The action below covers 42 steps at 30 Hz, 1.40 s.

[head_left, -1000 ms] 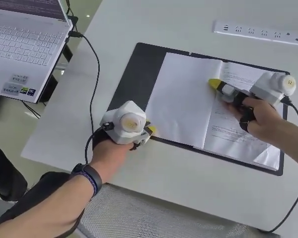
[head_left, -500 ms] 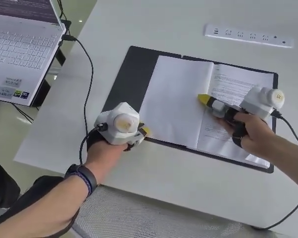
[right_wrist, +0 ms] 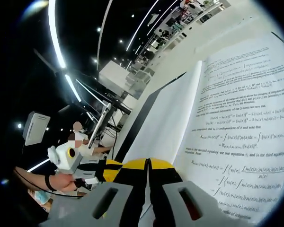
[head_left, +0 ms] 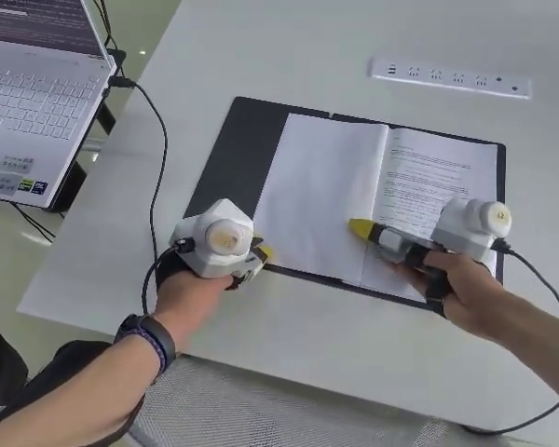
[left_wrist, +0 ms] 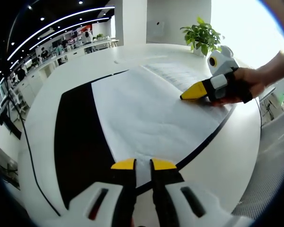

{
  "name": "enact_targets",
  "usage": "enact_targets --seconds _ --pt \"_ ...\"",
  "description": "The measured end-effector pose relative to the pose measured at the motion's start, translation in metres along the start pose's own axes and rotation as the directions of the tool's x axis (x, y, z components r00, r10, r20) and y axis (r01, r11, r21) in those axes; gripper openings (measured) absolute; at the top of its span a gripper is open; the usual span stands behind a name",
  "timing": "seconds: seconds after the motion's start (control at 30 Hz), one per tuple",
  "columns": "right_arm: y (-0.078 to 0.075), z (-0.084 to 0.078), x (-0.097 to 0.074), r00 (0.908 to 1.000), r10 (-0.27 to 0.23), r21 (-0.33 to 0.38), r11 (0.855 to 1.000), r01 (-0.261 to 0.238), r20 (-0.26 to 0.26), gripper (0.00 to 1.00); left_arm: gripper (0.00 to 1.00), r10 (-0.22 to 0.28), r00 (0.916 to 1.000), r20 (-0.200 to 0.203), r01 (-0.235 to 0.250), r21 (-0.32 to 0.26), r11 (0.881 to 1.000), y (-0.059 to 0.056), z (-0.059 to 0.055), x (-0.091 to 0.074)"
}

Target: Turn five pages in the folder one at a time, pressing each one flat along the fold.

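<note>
A black folder [head_left: 231,154] lies open on the white table. A blank white page [head_left: 317,186] lies turned over on its left half, and a printed page [head_left: 438,177] lies on the right. My right gripper [head_left: 358,226] is shut, its yellow tip resting on the paper at the fold, toward the near edge. In the left gripper view the same tip [left_wrist: 187,94] rests on the white page [left_wrist: 146,118]. My left gripper [head_left: 259,251] sits at the folder's front left edge with its jaws [left_wrist: 143,164] shut over the page corner. The printed page [right_wrist: 246,127] spreads right of the right gripper [right_wrist: 146,165].
An open laptop [head_left: 33,84] stands at the far left, with a black cable [head_left: 158,158] running along the table beside the folder. A white power strip [head_left: 447,76] lies behind the folder. The table's near edge and a mesh chair seat [head_left: 261,410] are just below my hands.
My right gripper has slid along the fold toward the near edge of the folder. The left gripper has stayed at the front left edge. The head camera has shifted.
</note>
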State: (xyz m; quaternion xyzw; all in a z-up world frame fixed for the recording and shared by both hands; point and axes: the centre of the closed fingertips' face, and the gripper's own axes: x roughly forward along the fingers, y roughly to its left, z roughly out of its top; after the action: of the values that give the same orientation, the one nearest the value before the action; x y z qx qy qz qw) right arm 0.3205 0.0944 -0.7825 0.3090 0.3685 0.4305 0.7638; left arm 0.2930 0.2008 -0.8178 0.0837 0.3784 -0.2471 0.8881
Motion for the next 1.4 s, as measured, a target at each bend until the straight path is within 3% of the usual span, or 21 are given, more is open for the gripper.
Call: enact_targets --seconds 0.43,0.57,0.97,1.4 --pt "0.014 -0.035 -0.015 0.9985 0.028 -0.014 0.999 -0.029 -0.048 0.00 0.09 -0.002 1.0000 0.002 0.002 0.004 1.000 0.001 0.000 0.000" --pt "0.010 -0.042 -0.018 0.9971 0.035 -0.021 0.999 -0.037 -0.068 0.00 0.09 0.000 1.0000 0.002 0.000 0.004 1.000 0.001 0.000 0.001" --pt "0.003 -0.046 -0.020 0.9952 0.032 -0.036 0.999 -0.035 -0.093 0.00 0.10 0.001 1.0000 0.001 -0.001 0.006 1.000 0.000 0.000 0.000" --pt "0.000 -0.047 -0.020 0.9960 0.027 -0.018 0.999 -0.028 -0.085 0.00 0.11 -0.005 1.0000 -0.005 0.005 0.010 1.000 -0.001 0.000 0.000"
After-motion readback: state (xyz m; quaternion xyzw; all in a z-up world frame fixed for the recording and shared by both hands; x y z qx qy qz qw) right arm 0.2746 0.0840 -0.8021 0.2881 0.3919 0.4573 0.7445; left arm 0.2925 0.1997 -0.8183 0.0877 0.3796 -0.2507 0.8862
